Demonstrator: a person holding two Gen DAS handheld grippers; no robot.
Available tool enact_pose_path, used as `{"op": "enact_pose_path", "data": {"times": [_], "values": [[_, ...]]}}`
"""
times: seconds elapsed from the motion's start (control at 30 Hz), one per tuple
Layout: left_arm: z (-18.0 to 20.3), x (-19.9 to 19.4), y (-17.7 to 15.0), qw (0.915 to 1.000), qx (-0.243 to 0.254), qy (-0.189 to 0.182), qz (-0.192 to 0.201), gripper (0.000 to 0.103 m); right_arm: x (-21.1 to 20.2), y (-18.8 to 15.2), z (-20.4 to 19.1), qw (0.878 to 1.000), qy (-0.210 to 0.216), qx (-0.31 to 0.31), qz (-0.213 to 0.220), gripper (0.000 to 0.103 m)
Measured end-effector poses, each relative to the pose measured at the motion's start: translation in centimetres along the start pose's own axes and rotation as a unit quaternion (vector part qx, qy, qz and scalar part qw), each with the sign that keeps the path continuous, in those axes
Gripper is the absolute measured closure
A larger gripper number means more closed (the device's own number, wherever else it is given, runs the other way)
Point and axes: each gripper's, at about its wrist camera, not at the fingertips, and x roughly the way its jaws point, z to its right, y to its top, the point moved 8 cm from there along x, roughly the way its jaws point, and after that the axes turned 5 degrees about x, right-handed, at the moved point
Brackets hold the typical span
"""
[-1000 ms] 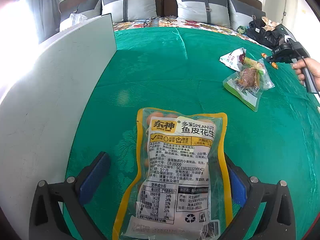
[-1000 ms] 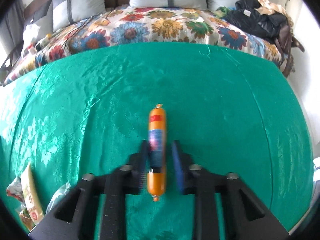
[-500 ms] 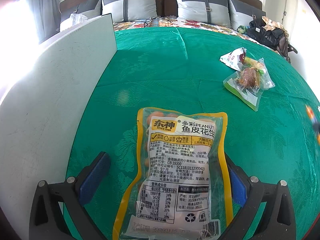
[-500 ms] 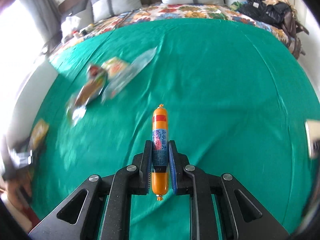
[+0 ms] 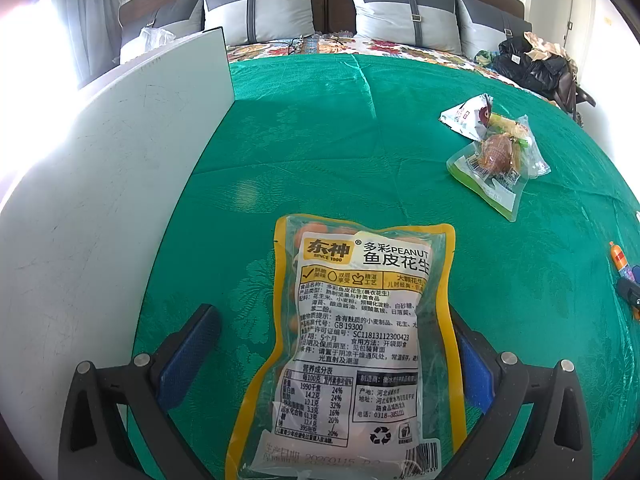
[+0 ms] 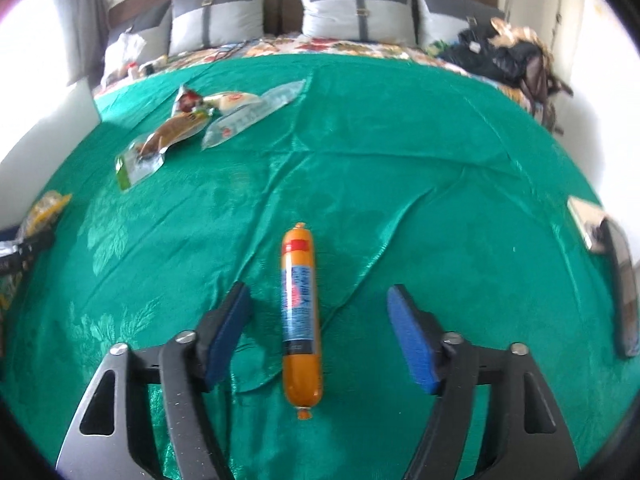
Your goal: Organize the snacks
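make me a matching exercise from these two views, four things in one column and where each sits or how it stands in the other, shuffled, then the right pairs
Things
1. orange sausage stick with a blue label
2. yellow-edged clear plastic bag of coated peanuts
3. white flat board
4. pile of small clear snack packets

Places or states
A. standing along the left edge of the green cloth
B. lying on the cloth between the opening pads of the right hand-held gripper, untouched by them
C. far off on the cloth, away from both grippers
D. lying between the wide-open pads of the left hand-held gripper

Pairs: 1-B, 2-D, 3-A, 4-C
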Motion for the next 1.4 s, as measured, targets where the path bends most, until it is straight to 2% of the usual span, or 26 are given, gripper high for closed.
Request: {"op": "enact_pose_path", "data": {"times": [0.27, 1.4], "values": [[0.01, 0.0, -0.01, 1.0, 0.0, 0.0, 0.0, 0.0, 0.0, -0.16, -0.25, 1.0, -0.002, -0.009, -0.003, 0.017], [0.0, 0.01, -0.01, 1.0, 0.0, 0.001, 0.0, 0.0, -0.05, -0.15, -0.37, 1.0, 0.0, -0.009, -0.003, 0.015]]}}
